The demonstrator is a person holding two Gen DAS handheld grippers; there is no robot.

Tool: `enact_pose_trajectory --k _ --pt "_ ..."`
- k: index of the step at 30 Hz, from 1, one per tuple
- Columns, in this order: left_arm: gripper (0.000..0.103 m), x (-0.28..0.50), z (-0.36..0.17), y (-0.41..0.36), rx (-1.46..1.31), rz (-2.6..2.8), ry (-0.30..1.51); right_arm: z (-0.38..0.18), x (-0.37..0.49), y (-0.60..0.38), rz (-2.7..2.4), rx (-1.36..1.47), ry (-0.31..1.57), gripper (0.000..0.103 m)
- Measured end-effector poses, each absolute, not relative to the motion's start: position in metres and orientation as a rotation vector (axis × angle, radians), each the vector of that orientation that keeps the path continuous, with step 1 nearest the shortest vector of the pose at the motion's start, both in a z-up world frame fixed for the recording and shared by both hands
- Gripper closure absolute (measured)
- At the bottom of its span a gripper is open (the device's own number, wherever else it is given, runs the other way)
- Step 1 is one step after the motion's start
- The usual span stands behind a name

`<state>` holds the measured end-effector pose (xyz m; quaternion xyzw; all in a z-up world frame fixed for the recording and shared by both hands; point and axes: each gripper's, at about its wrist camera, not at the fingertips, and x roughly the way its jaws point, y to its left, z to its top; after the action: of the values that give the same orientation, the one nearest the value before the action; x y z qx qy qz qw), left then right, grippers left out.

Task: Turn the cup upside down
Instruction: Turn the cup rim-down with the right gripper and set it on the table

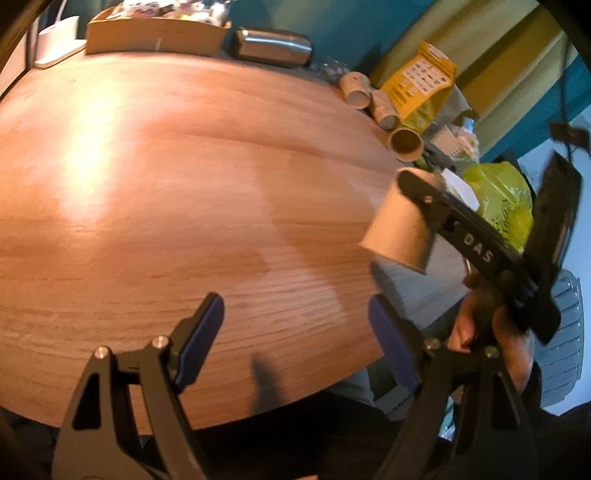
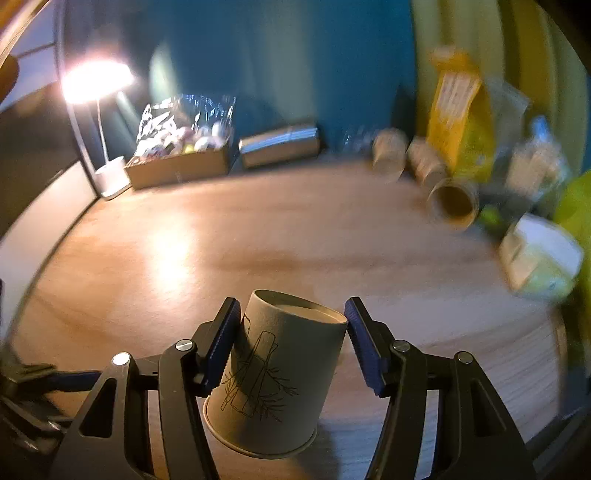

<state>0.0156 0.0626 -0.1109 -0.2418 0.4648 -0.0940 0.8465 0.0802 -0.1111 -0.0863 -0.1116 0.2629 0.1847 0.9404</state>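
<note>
The right gripper (image 2: 291,343) pinches the inverted cup (image 2: 275,373) near the table (image 1: 147,184) edge. The left gripper (image 1: 295,339) hangs spread over bare wood; only the right view shows the lamp (image 2: 96,79).

Round wood-grain table (image 1: 166,177), lamp glare on its left part. Along the far edge: open cardboard box (image 1: 155,35) of packets, metal flask (image 1: 271,47) on its side. At right edge: three paper cups (image 1: 406,142) lying on their sides, beside a yellow pouch (image 1: 421,81).
</note>
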Motion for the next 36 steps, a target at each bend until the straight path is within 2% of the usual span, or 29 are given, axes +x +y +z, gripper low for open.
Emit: enact_pose_trajectory --k 7,17,28,36 --pt "0.021 0.011 -0.126 0.064 -0.479 -0.18 0.959 -0.117 0.047 -0.119 0.242 -0.325 0.256 0.041" --pt "0.021 0.005 -0.122 0.067 -0.373 -0.161 0.864 -0.152 0.002 -0.138 0.133 -0.368 0.021 0.041" --pt "0.021 0.007 -0.129 0.058 -0.356 -0.155 0.862 -0.177 -0.012 -0.137 0.102 -0.406 -0.051 0.04" --pt "0.021 0.006 -0.122 0.047 -0.312 -0.141 0.829 -0.166 -0.002 -0.144 0.159 -0.346 0.043 0.039"
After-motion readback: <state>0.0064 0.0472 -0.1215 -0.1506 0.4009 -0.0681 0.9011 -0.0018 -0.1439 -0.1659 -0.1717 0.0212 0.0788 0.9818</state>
